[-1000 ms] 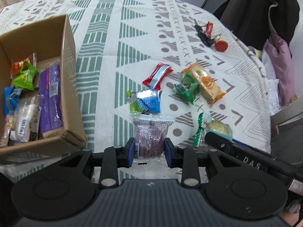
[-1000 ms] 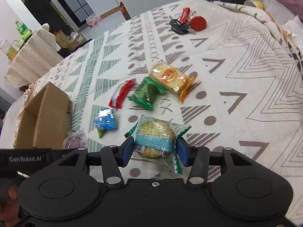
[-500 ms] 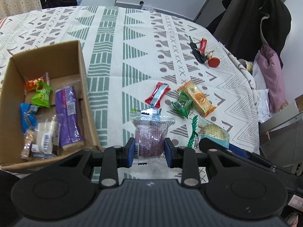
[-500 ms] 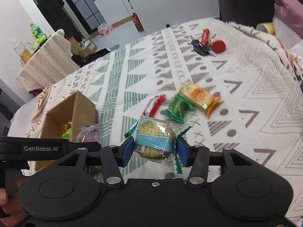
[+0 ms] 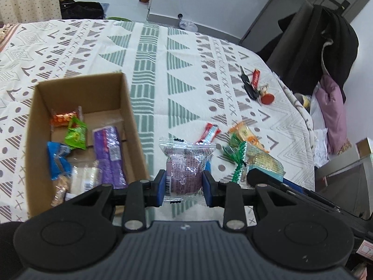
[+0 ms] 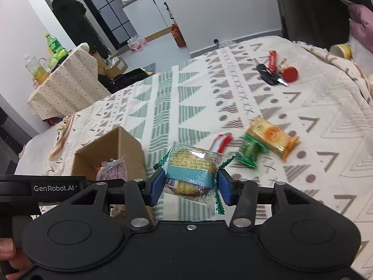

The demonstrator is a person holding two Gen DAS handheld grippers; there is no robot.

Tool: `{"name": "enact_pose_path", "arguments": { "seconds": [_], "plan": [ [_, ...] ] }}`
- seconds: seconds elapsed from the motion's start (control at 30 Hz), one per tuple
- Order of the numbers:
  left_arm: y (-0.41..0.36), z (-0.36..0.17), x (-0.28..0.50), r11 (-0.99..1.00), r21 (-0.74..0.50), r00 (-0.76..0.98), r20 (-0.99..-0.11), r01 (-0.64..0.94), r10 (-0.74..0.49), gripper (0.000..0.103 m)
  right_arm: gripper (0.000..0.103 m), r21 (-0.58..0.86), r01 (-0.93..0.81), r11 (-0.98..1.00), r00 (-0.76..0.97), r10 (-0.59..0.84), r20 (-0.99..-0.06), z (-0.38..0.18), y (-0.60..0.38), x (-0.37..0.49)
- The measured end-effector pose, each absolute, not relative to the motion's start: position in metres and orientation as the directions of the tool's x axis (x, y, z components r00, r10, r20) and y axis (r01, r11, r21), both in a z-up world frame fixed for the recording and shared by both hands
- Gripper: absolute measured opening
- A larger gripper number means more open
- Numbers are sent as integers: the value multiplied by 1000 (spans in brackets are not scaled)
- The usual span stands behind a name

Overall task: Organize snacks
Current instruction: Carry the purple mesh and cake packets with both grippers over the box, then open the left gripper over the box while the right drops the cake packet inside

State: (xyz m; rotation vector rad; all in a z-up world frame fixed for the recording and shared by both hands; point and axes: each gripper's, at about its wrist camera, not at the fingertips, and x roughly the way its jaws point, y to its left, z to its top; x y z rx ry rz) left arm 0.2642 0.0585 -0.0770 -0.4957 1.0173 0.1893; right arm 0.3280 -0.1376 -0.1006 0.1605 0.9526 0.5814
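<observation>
Both grippers have risen since a second ago, and the box [image 5: 77,126] now shows whole on my left. My left gripper [image 5: 184,184] clamps the purple pack [image 5: 185,163] above the cloth [image 5: 163,74], just right of the box's near corner; the box's right wall stands between the pack and the snacks inside. My right gripper [image 6: 190,185] grips the bun pack [image 6: 193,165] in the air, right of the box. A red bar [image 5: 211,133], a green pack [image 6: 250,150] and a cracker pack [image 6: 271,135] lie close together on the cloth. Keys [image 6: 277,72] lie well apart near the far edge, with bare cloth between.
</observation>
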Motion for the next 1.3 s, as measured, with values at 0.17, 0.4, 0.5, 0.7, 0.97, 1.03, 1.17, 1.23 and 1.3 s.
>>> {"name": "enact_pose_path", "arguments": {
  "seconds": [0.17, 0.4, 0.5, 0.7, 0.97, 1.03, 1.17, 1.23, 1.3],
  "plan": [
    [86, -72, 259, 860, -311, 531, -846, -405, -56, 31, 48, 381, -418, 825, 439, 550, -711, -93, -115, 326],
    [129, -71, 249, 833, -315, 533, -846, -454, -30, 31, 48, 373, -447, 813, 429, 561, -708, -87, -80, 322],
    [145, -73, 245, 824, -312, 532, -847, -473, -15, 31, 48, 368, -461, 808, 427, 565, -706, -84, -66, 320],
    [176, -77, 242, 805, -310, 526, -851, -506, 3, 31, 48, 365, -474, 802, 417, 569, -709, -83, -42, 319],
    [209, -85, 241, 779, -317, 520, -854, -541, 13, 32, 48, 357, -493, 793, 400, 571, -717, -86, -10, 318],
    [215, -86, 241, 772, -307, 519, -854, -556, 34, 35, 48, 356, -500, 790, 395, 573, -718, -86, -2, 318],
    [226, -88, 240, 761, -316, 510, -860, -567, 23, 39, 48, 354, -510, 784, 385, 576, -721, -86, 12, 320],
    [230, -88, 239, 753, -317, 506, -862, -577, 25, 41, 48, 353, -516, 780, 381, 579, -721, -86, 18, 321],
    [233, -87, 237, 755, -311, 503, -864, -577, 28, 43, 48, 355, -520, 777, 378, 582, -720, -85, 24, 321]
  ]
}}
